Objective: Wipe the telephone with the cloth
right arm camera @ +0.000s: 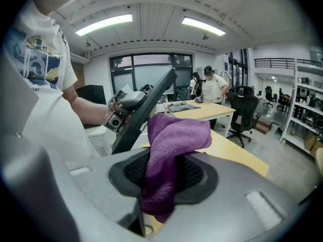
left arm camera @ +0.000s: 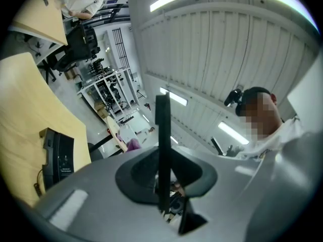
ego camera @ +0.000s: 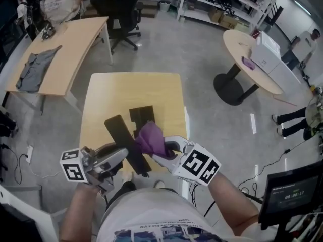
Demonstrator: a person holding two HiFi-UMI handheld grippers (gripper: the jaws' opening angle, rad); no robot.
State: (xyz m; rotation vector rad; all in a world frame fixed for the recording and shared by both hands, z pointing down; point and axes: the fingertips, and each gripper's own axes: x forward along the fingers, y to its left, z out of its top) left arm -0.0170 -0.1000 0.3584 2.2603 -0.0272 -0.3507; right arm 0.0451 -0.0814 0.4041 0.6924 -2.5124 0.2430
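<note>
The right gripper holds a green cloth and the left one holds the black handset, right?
No, the cloth is purple, not green; the right gripper view shows it. The right gripper does hold it, and the left gripper holds the black handset.

Bright, even light from ceiling strip lights (right arm camera: 103, 24); fisheye bending and dark corners in gripper views
</note>
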